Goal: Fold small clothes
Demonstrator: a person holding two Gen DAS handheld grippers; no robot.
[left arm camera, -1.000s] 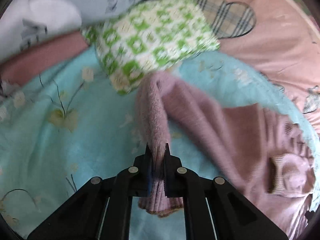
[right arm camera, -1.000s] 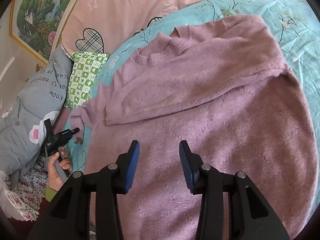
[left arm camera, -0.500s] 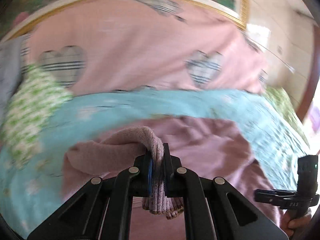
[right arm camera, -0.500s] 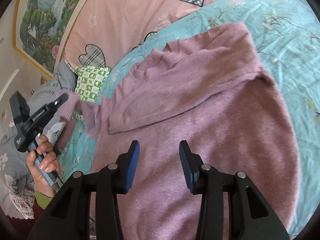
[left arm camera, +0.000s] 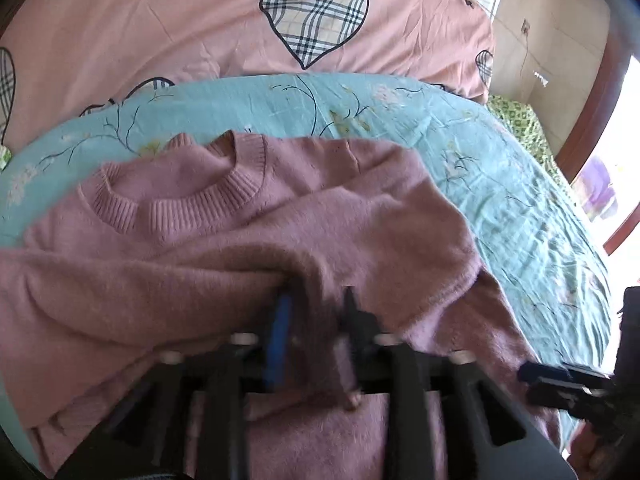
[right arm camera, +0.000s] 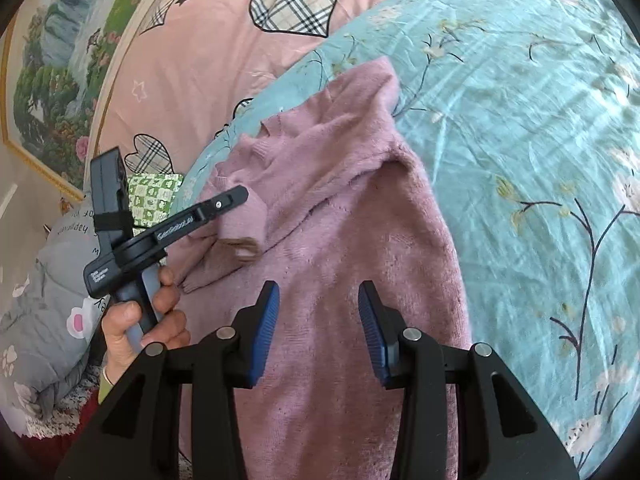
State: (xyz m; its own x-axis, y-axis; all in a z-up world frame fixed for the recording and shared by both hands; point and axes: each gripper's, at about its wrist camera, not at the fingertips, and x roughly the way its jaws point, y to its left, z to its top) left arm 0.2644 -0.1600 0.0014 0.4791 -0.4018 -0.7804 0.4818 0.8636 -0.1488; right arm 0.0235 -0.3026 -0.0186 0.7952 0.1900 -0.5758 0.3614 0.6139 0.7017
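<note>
left hand-held gripper [right arm camera: 240, 196] pinched on sleeve [right arm camera: 244, 228], cuff hanging over sweater [right arm camera: 340, 280] chest | right hand-held gripper [right arm camera: 318, 320] jaws apart, empty, over hem | sweater flat on bed [right arm camera: 520, 120], collar far, hem near | left nearer.

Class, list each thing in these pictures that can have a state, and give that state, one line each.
Pink sweater: flat on the bed, partly folded.
Sleeve cuff: lifted, at the left gripper's tips.
Left hand-held gripper: jaws parted in its own blurred view; grip unclear.
Right hand-held gripper: open, empty, above the sweater.
Teal floral sheet: spread, wrinkled.
</note>
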